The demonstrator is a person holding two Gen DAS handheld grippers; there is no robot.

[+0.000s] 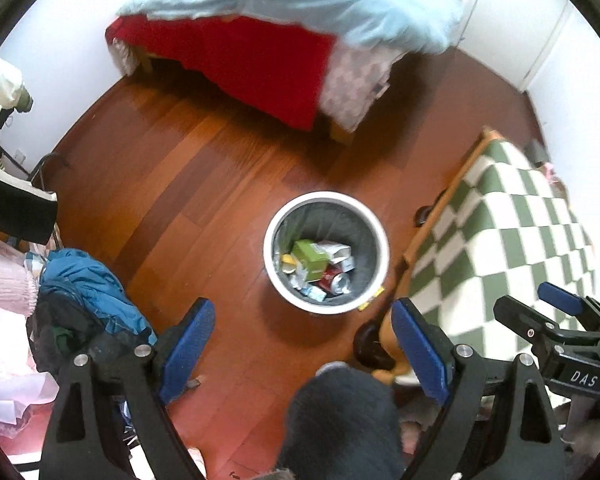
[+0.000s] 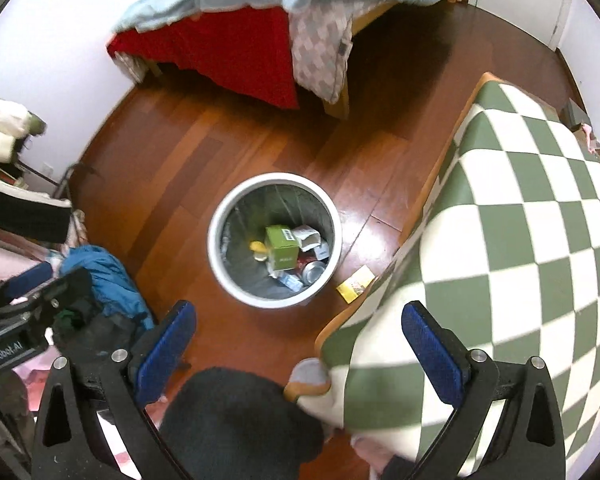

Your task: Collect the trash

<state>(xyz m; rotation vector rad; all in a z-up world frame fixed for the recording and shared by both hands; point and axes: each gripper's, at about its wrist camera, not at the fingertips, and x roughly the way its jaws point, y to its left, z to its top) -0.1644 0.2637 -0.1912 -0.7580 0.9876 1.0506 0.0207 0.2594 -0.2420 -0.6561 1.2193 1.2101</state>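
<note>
A white round trash bin [image 1: 370,222] [image 2: 220,216] with a grey liner stands on the wooden floor. Inside lie a green box [image 1: 310,258] [image 2: 282,246], a crushed can [image 1: 340,282] [image 2: 314,270] and several wrappers. A yellow packet [image 2: 355,283] lies on the floor just right of the bin, by the table edge; only its tip [image 1: 370,300] shows in the left wrist view. My left gripper [image 1: 302,342] is open and empty, held high above the floor in front of the bin. My right gripper [image 2: 298,346] is open and empty, above the table corner.
A table with a green-and-white checked cloth [image 1: 508,240] [image 2: 520,240] fills the right. A bed with a red sheet and light blue cover [image 1: 260,40] [image 2: 240,32] stands at the back. A pile of blue clothes [image 1: 88,284] [image 2: 104,276] lies left.
</note>
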